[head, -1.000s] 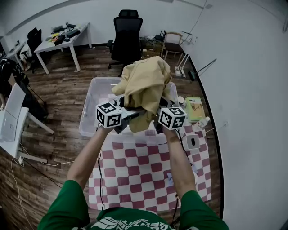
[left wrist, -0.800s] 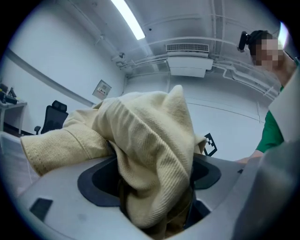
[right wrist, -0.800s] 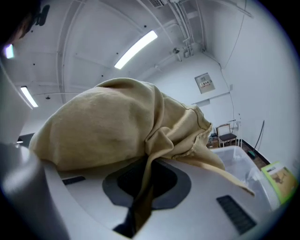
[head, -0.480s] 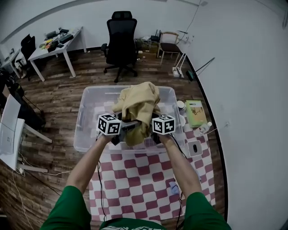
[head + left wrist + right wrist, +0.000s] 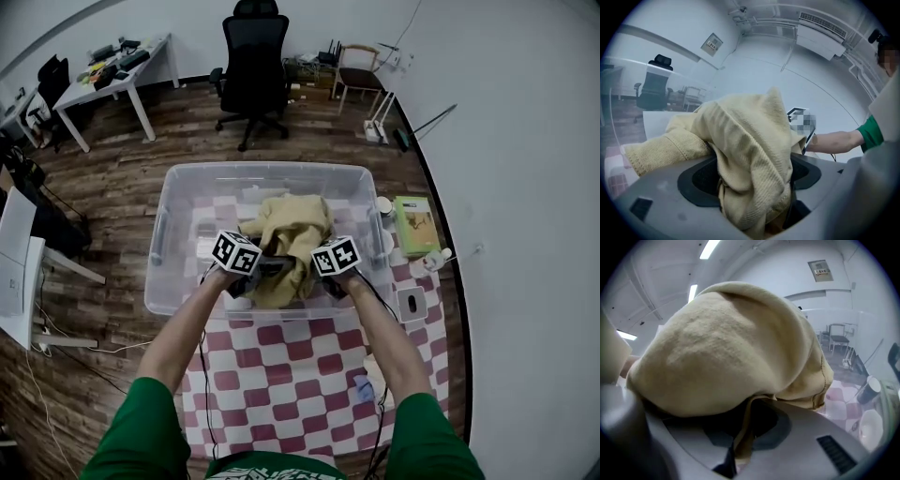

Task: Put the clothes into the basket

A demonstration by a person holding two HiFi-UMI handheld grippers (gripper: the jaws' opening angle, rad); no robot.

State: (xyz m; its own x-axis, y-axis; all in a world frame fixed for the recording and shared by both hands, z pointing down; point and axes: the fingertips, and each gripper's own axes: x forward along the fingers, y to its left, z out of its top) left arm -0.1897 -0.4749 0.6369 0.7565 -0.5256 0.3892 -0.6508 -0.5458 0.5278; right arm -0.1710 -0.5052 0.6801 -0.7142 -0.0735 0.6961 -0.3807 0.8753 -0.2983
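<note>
Tan garment (image 5: 286,244) has sunk inside clear bin (image 5: 167,225). Left tool (image 5: 754,185) clamps thick wad, right tool (image 5: 740,439) thin fold; bin floor directly below.

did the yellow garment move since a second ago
Yes, downward: the mustard-yellow fabric garment was bunched above the far rim of the clear plastic bin and now hangs low inside its walls.

White walls (image 5: 525,141), wood floor (image 5: 122,202), a black office chair (image 5: 253,66), an apparently cluttered desk (image 5: 103,80).
</note>
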